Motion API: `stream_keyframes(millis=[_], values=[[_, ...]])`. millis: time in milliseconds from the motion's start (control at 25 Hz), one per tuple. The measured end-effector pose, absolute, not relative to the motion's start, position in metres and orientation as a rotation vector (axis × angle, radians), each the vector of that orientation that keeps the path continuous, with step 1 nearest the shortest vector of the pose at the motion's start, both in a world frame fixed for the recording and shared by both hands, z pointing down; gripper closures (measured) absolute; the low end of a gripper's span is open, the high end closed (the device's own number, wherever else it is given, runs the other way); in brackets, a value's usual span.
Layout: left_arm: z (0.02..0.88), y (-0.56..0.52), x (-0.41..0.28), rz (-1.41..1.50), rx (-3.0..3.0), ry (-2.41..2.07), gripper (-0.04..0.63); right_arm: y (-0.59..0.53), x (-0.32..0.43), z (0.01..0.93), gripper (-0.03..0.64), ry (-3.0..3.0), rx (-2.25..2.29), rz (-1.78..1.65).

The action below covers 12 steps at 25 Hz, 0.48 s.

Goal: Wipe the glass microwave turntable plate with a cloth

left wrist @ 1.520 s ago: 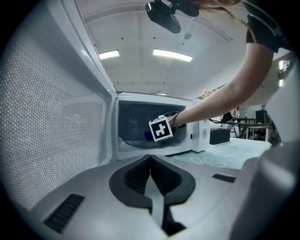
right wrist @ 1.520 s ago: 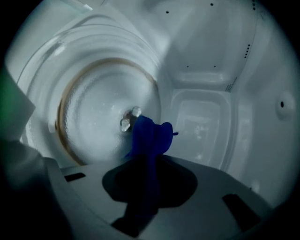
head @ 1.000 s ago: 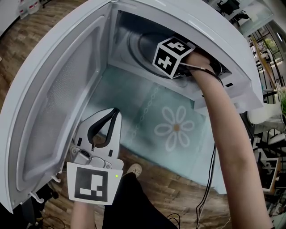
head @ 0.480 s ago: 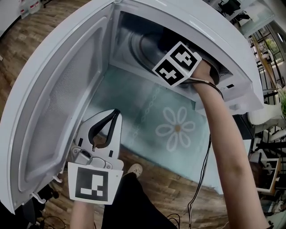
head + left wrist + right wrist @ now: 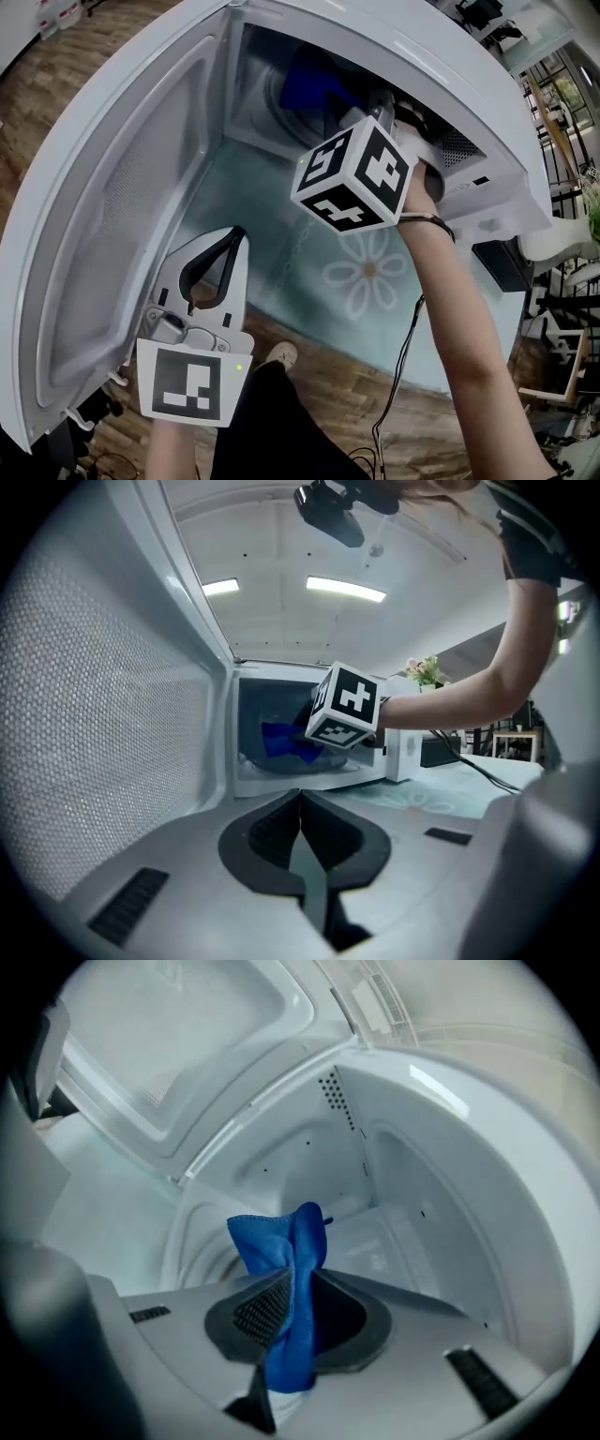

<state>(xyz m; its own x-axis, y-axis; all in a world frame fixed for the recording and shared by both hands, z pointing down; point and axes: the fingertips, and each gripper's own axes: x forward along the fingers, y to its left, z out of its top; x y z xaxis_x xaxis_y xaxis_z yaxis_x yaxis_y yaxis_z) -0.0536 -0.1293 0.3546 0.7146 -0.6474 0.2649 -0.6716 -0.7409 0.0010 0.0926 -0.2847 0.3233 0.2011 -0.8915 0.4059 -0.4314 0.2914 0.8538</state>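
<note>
Draws the right gripper back and upward toward the mouth of the open white microwave, rolls its black-and-white marker cube onto new faces, brings the pinched bright blue cloth into sight.

the left claw and right claw are pale grey with black ribbed pads, each bearing a white cube of black square markers, the right one trailing a thin black cable.
</note>
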Motion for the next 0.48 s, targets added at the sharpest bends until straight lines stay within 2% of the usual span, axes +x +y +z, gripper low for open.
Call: stream_keyframes(millis=[480], values=[[0.359,-0.128,-0.052,0.396,2.814,-1.087,0.591,-0.282,0.066,0.359,0.560,-1.448,1.176,-0.509]])
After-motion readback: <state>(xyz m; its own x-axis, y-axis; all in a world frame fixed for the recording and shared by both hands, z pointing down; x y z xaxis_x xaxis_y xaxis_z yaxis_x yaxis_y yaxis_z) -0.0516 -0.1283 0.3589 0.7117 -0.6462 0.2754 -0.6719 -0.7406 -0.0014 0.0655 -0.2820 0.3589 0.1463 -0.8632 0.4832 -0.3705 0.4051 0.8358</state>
